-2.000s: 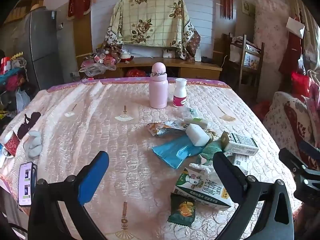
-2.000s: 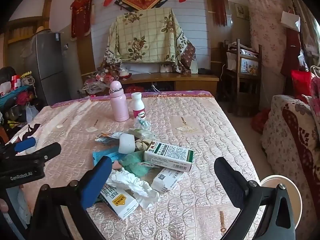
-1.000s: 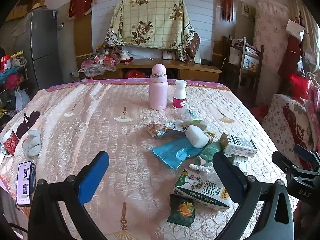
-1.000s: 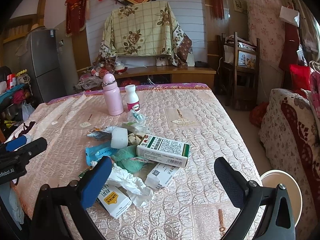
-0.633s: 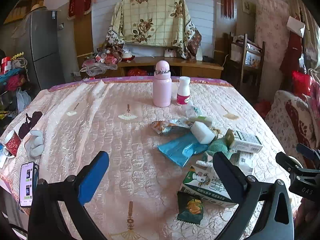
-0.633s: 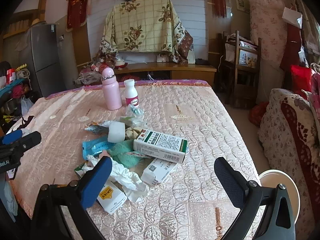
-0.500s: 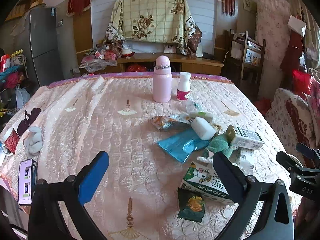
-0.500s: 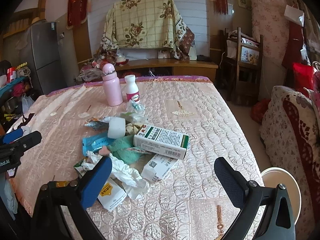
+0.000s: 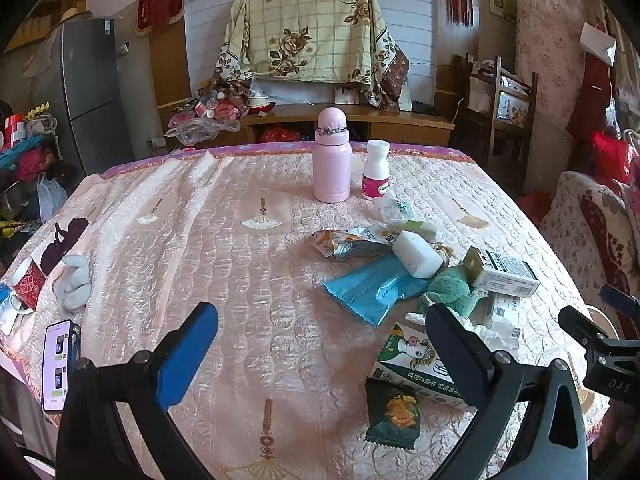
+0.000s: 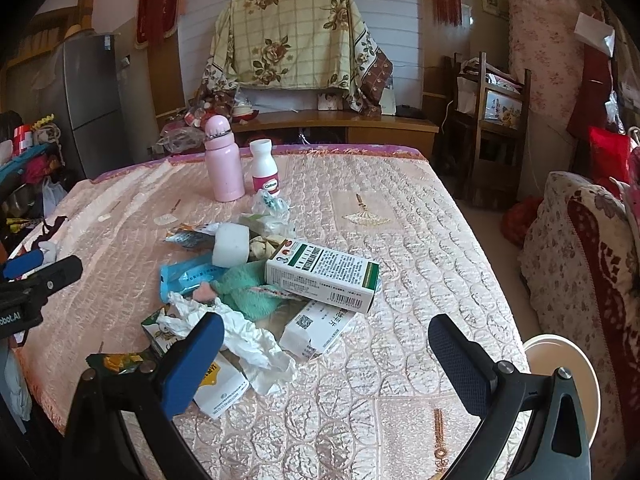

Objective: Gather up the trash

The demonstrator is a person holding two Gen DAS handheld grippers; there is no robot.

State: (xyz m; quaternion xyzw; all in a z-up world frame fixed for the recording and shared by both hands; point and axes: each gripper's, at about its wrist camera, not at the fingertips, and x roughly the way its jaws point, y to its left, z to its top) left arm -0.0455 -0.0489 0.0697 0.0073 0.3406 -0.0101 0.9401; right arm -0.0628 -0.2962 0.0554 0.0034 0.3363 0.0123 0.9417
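Observation:
A heap of trash lies on the pink quilted table [image 9: 248,280]: a green-and-white box [image 10: 322,270], a smaller white box [image 10: 316,326], crumpled tissue [image 10: 244,340], a blue wrapper [image 9: 370,286], a milk carton [image 9: 412,364], a dark snack packet [image 9: 394,414], a white block [image 9: 416,254] and a green cloth [image 10: 246,286]. My left gripper [image 9: 320,340] is open and empty above the table's near edge, left of the heap. My right gripper [image 10: 324,356] is open and empty, just in front of the tissue and the small white box.
A pink bottle [image 9: 332,160] and a white pill bottle [image 9: 377,176] stand at the far side. A phone [image 9: 58,364], a red cup [image 9: 26,286] and a grey plush [image 9: 76,282] lie at the left edge. A white bin [image 10: 564,364] stands on the floor, right.
Both grippers have drifted slightly closer to the trash heap, still open. Nothing on the table has moved.

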